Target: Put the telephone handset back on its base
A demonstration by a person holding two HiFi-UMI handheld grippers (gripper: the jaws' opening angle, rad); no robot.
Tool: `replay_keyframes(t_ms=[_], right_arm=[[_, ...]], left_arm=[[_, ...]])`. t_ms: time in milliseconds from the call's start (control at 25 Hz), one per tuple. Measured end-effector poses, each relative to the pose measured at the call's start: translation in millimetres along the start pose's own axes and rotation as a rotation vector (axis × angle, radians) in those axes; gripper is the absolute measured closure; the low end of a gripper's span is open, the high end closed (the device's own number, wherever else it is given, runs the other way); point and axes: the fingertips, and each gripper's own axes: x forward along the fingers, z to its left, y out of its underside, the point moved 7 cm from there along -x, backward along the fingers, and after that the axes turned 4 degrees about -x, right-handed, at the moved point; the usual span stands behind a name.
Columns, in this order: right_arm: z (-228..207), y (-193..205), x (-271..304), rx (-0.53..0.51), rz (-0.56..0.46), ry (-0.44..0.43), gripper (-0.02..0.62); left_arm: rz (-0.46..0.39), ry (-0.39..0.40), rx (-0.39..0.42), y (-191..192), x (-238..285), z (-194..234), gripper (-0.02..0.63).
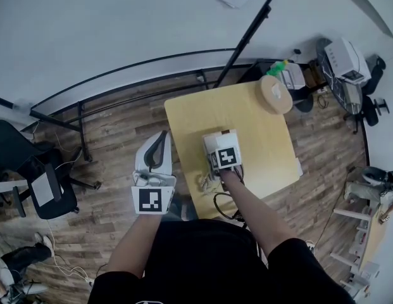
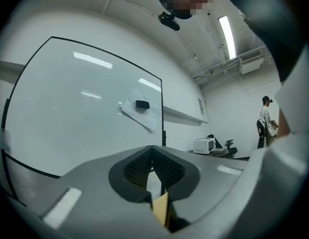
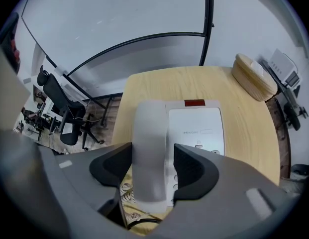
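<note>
Handset on base, right tool jaws apart

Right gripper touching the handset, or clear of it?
Cannot tell. Right gripper view: one pad of the right gripper stands clear of the handset, base keys showing between; the other pad sits flush at its edge.

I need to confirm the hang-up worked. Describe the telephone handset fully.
The handset is smooth, pale grey plastic, a rounded bar lying lengthwise along the left side of the telephone base on the wooden table. A coiled cord shows by its near end. The right gripper has its open jaws flanking it.
</note>
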Motion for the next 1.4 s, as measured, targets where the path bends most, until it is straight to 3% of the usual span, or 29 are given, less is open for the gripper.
replay_keyframes(t_ms=[120, 320, 440, 720, 1120, 1400], right_arm=[[-1.8, 0.4, -1.2, 0.004, -0.010, 0.004, 0.318], [4.3, 0.3, -11.4, -0.030, -0.049, 0.038, 0.321], [9.1, -2.5, -20.6, -0.073, -0.073, 0.055, 0.393], [7.8, 5.7, -27.1, -0.042, -0.035, 0.075, 0.397], [-5.4, -30.3, -123.7, -0.014, -0.375, 0.095, 0.401], [-2.3, -41.3, -219.2, -0.077, -0.654, 0.178, 0.563]], left_arm=[[0.022, -0.005, -0.029, 3.2, -1.1, -3.2, 0.606], [0.037, 0.007, 0.005, 5.1, -2.4, -2.6, 0.606], [0.014, 0.008, -0.005, 2.7, -0.4, -4.2, 0.606], [0.008, 0.019, 0.008, -2.0, 3.0, -5.3, 0.606], [-0.016, 0.038, -0.002, -15.9, 9.1, -10.1, 0.606], [-0.054, 0.067, 0.007, -40.1, 11.7, -17.8, 0.606]])
